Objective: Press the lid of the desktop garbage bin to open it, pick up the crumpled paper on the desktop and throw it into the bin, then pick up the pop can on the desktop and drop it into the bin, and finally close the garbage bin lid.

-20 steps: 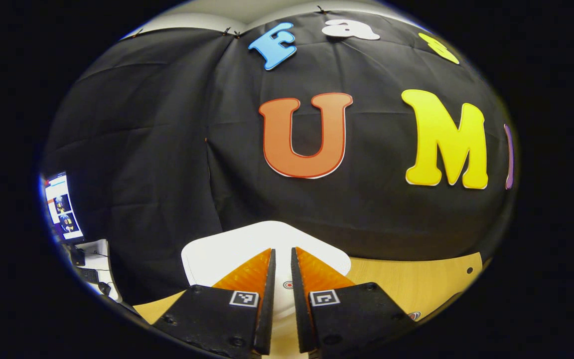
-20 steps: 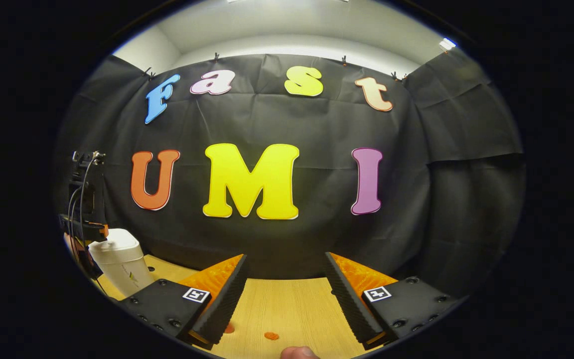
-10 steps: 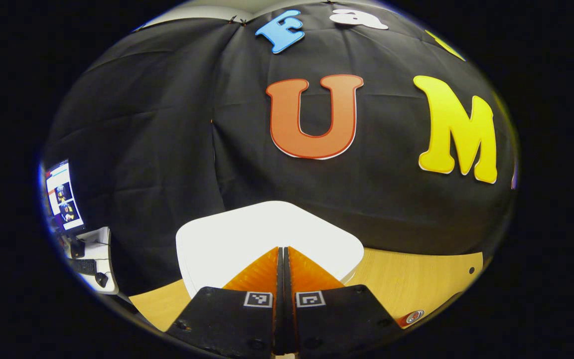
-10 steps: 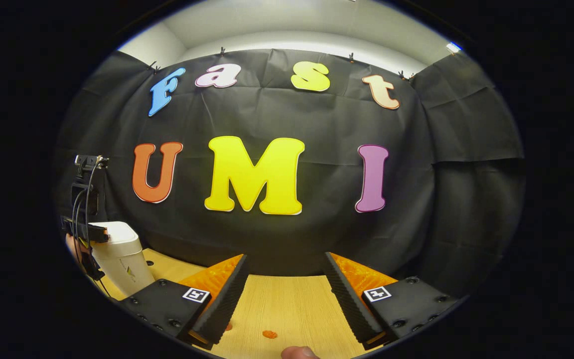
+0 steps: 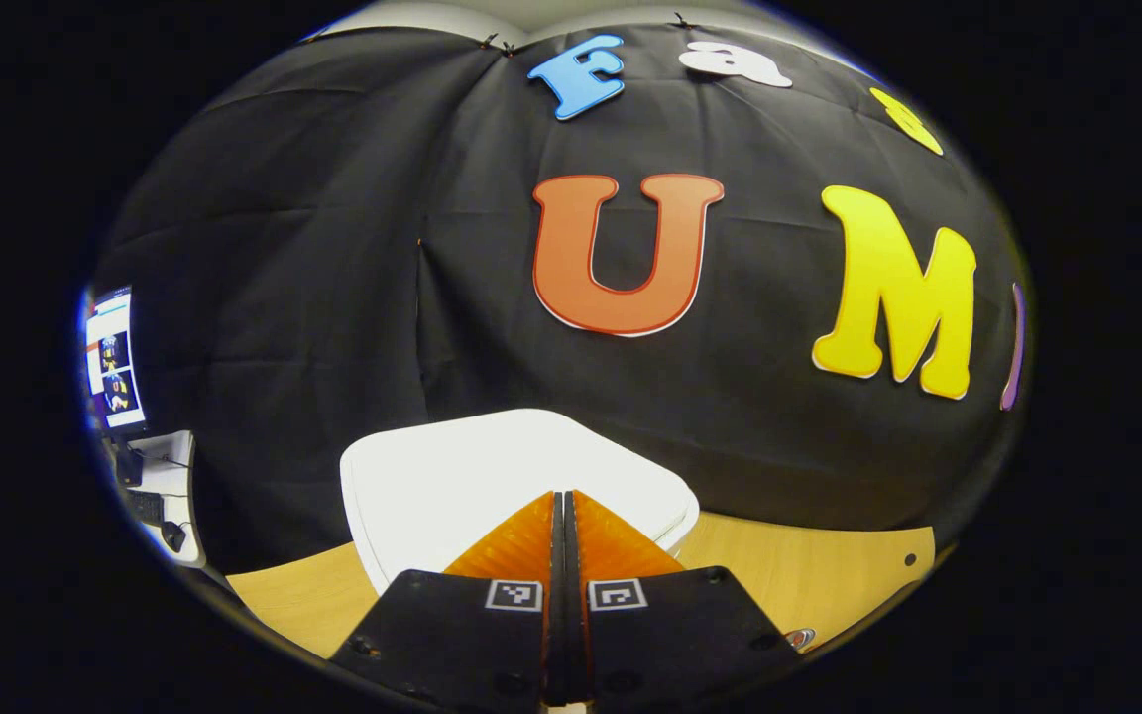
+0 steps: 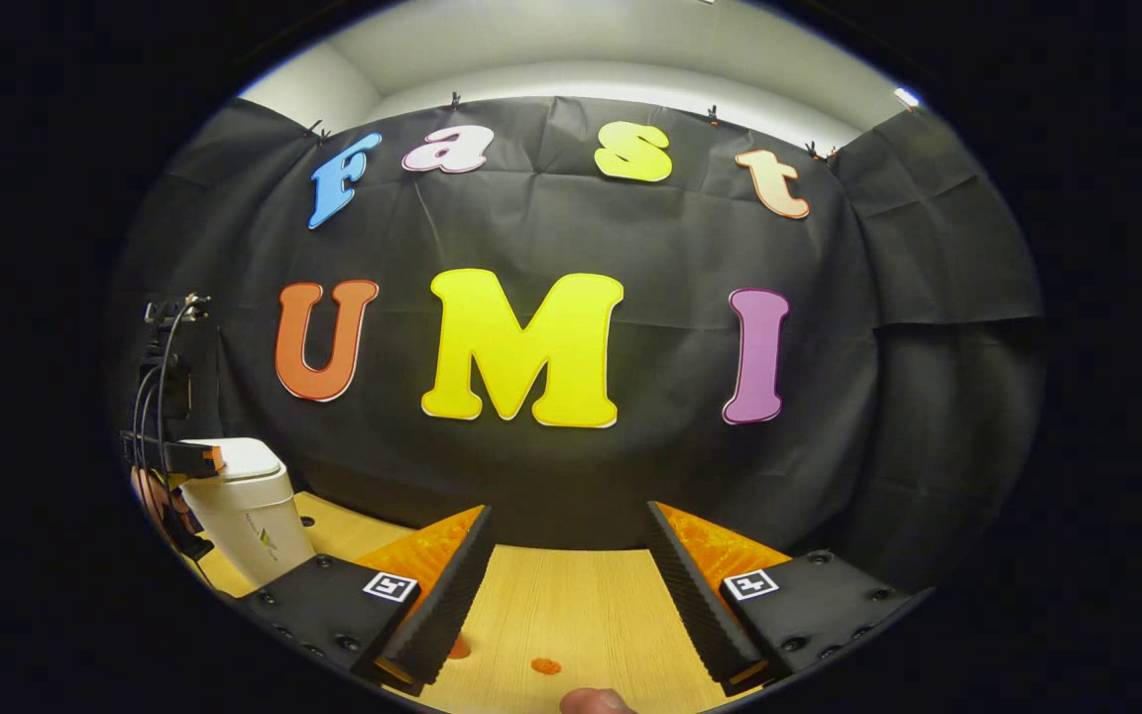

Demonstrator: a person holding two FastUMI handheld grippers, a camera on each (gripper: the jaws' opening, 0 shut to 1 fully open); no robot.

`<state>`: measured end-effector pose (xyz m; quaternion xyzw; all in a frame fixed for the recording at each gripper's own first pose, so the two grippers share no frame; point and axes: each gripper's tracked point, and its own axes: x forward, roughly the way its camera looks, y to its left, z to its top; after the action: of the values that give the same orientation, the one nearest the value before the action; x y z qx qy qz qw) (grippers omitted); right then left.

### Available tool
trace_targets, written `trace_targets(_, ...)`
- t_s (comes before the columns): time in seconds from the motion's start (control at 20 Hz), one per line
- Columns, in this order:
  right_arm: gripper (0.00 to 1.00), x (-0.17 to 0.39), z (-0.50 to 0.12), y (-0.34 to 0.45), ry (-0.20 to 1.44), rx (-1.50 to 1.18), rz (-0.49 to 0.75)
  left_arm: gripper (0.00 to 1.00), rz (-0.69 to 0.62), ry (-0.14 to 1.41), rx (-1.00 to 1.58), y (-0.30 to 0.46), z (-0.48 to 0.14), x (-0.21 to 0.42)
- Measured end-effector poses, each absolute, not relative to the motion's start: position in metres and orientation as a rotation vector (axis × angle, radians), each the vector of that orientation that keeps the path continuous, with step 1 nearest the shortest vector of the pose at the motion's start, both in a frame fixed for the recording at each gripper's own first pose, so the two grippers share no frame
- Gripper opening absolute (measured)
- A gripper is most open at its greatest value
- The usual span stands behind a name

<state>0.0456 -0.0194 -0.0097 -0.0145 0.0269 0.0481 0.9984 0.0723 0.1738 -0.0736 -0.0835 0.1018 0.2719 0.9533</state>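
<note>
Holding my left gripper with its two fingers pressed flat together, nothing between them, I find their tips set over the near part of the white lid of the garbage bin, which lies level and closed; whether the tips actually touch the lid surface I cannot tell from the left gripper view. The lid is a rounded white slab, its far edge against the black cloth wall. The wooden desktop shows on both sides of the bin, with a small dark hole near its right end and a small round marker at the lower right rim. A desk with a lit monitor stands far to the left, beyond the cloth. In the right gripper view, my right gripper is held with its fingers spread wide apart and nothing between them, above bare desktop well to the right of the bin. The garbage bin stands upright at the far left of that view (a small mark shows on its side, not legible), lid down. My left gripper reaches over the lid from the left, cables rising behind it. Two small orange dots lie on the wood below the right fingers.
</note>
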Motion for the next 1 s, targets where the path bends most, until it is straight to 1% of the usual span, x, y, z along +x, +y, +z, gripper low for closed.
trace_targets(0.15,0.96,0.042,-0.007,-0.023,0.046,-0.016,0.090,0.03,0.518,0.100,-0.105,0.165,-0.030,0.070)
trace_targets(0.3,0.96,0.039,-0.004,-0.027,0.036,0.000,0.082,0.03,0.400,0.011,-0.073,0.134,0.009,0.077)
trace_targets(0.45,0.96,0.034,-0.003,-0.034,0.027,0.018,0.074,0.07,0.303,-0.014,-0.065,0.101,0.026,0.074)
trace_targets(0.5,0.96,0.034,-0.002,-0.037,0.024,0.021,0.072,0.17,0.280,-0.018,-0.063,0.093,0.030,0.071)
trace_targets(0.55,0.95,0.033,-0.003,-0.041,0.023,0.026,0.068,0.23,0.258,-0.021,-0.062,0.084,0.033,0.070)
trace_targets(0.6,0.95,0.032,-0.003,-0.045,0.023,0.032,0.062,0.33,0.239,-0.022,-0.062,0.077,0.035,0.070)
trace_targets(0.65,0.95,0.030,-0.004,-0.049,0.022,0.037,0.056,0.38,0.222,-0.022,-0.061,0.070,0.037,0.068)
trace_targets(0.7,0.95,0.029,-0.004,-0.053,0.021,0.039,0.049,0.48,0.205,-0.026,-0.055,0.062,0.038,0.065)
trace_targets(0.75,0.95,0.029,-0.007,-0.057,0.022,0.039,0.044,0.63,0.188,-0.031,-0.047,0.054,0.041,0.061)
trace_targets(0.8,0.95,0.029,-0.009,-0.061,0.027,0.039,0.043,0.72,0.169,-0.035,-0.043,0.046,0.041,0.057)
trace_targets(0.85,0.96,0.028,-0.013,-0.064,0.033,0.036,0.042,0.66,0.159,-0.035,-0.037,0.044,0.037,0.052)
trace_targets(0.9,0.96,0.028,-0.017,-0.067,0.040,0.032,0.045,0.87,0.151,-0.033,-0.032,0.039,0.037,0.050)
trace_targets(0.95,0.96,0.027,-0.024,-0.070,0.053,0.026,0.052,0.79,0.147,-0.038,-0.027,0.035,0.037,0.046)
trace_targets(1.0,0.96,0.026,-0.031,-0.072,0.066,0.022,0.063,0.98,0.136,-0.040,-0.025,0.030,0.037,0.043)
